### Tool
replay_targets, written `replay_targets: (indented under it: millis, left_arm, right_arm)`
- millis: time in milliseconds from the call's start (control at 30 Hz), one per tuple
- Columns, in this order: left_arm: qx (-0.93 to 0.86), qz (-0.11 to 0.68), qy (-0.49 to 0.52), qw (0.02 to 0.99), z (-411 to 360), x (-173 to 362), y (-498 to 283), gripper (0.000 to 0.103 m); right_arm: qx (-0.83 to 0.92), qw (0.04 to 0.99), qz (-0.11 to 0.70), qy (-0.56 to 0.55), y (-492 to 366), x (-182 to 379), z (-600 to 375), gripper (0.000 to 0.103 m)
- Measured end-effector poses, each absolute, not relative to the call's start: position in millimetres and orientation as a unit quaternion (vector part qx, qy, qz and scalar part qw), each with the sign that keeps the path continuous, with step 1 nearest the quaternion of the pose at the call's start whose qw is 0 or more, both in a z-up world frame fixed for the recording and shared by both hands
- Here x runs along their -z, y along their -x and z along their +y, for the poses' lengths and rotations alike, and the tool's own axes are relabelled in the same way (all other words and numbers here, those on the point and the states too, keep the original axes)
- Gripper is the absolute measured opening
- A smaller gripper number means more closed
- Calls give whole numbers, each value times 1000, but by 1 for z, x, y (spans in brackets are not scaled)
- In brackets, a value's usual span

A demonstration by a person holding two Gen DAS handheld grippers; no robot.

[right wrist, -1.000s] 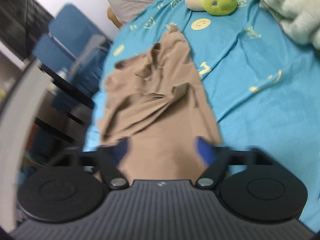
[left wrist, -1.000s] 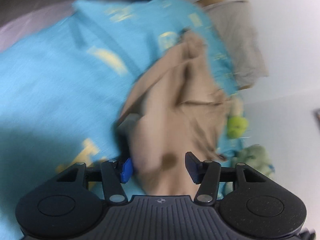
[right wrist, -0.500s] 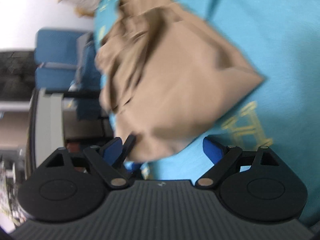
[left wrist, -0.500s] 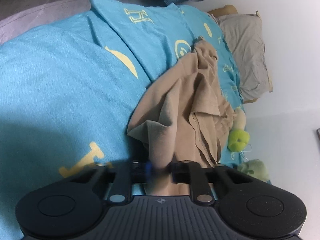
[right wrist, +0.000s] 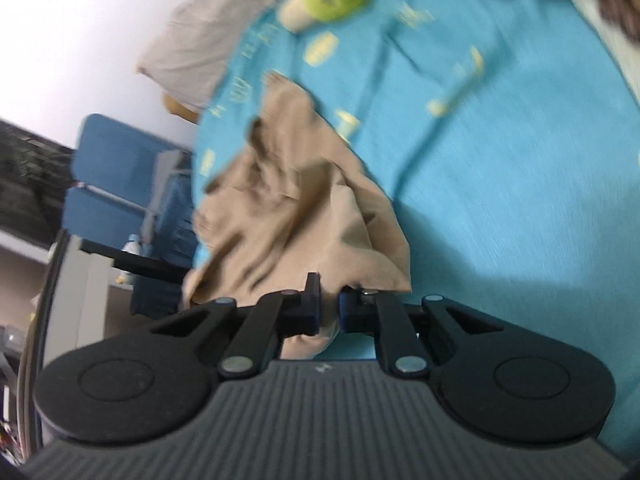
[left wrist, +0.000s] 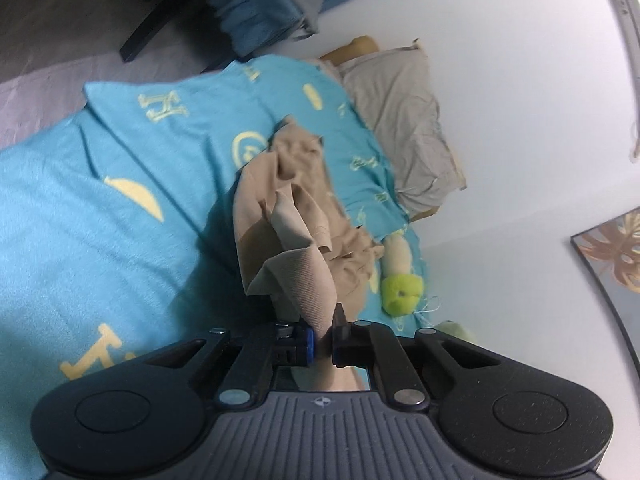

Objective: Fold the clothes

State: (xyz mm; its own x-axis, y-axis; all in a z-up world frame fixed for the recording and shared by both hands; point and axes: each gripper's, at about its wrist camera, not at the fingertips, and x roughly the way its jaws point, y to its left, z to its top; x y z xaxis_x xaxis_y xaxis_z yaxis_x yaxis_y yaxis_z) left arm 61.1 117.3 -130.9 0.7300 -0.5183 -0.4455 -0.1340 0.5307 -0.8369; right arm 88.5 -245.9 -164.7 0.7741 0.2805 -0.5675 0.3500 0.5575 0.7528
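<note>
Spread across turquoise bedspread [left wrist: 100, 248], patterned yellow. Lying crumpled on it: tan garment [left wrist: 288, 216], edges lifted. Clamped on one garment edge: left gripper [left wrist: 323, 339]. Pinching another edge: right gripper [right wrist: 329, 312]. Beyond garment: green plush toy [left wrist: 400, 288].

blue bedspread [left wrist: 80, 216], grey pillow [left wrist: 404, 128], green plush toy [left wrist: 400, 288]

The tan garment [left wrist: 304, 276] is a soft, matt, finely ribbed knit. The turquoise bedspread [left wrist: 100, 240] across the left of the frame is matt woven cloth with pale yellow print. The left gripper [left wrist: 323, 340] and right gripper [right wrist: 329, 312] are matt black plastic with ridged bodies and shiny metal pivot pins
</note>
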Motion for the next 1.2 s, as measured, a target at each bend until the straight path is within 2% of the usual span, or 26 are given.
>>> replay_targets:
  millis: [467,767,967,1200]
  left_arm:
    - [147,314,437,830,107,28,50,7]
    - [145,315,455,820,108,7,151,7]
    - [129,328,456,817,109,10,138,7]
    - [109,343,457,814,110,13,120,7]
  right_arm:
    - [-19,868,277,-412,2,59,-260,11]
    - [-34,876,270,-398,89,35,-262,11]
    - [-32,874,278,-398,104,30,-263,11]
    - [-25,869,292,-398,75,34,-258,11]
